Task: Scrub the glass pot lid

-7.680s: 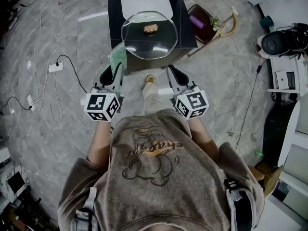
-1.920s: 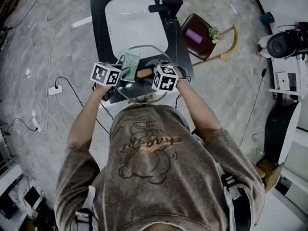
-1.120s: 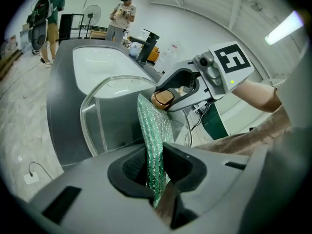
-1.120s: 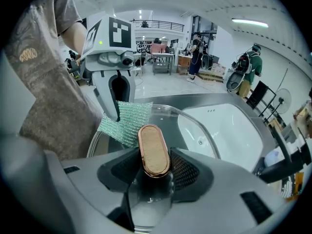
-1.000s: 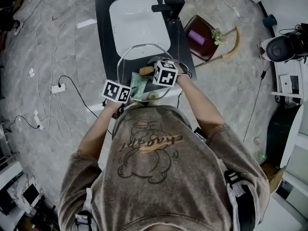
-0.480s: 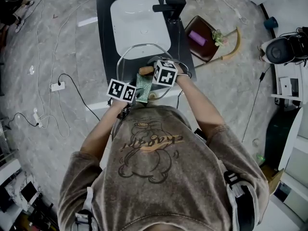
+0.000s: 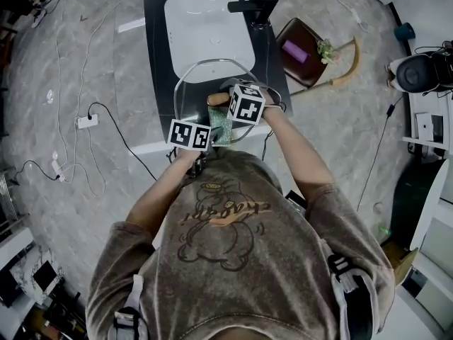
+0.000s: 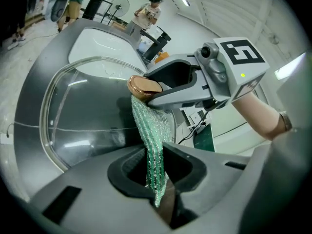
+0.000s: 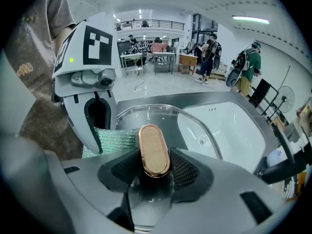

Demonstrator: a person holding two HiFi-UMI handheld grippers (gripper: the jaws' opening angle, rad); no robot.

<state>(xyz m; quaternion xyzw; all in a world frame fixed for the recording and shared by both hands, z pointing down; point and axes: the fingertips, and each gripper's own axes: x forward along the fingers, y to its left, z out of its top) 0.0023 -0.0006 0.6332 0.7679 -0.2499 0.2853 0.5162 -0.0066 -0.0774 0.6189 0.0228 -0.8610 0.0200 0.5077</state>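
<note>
right tool [image 9: 153,172] is clamped on the knob [image 9: 154,150] of the glass pot lid [image 7: 202,80], one jaw on each long side of it, so the lid hangs off that tool over the near end of the dark surface [image 7: 157,62], just in front of the white sink [image 7: 209,23]

the lid itself is clear glass with a thin metal rim, rounded but not a perfect circle. you can see the surface right through it, and there are a few light reflections on the glass. the knob is a long oval, copper coloured round the edge with a pale wood-looking top

left tool [image 8: 156,172] is pinched shut on a green mesh cloth [image 8: 148,135]. the cloth sticks out of the jaws and reaches to the knob, on the knob side of the glass, just beside the right tool's jaws. black tap [image 7: 253,6] sits at the far side of the sink
</note>
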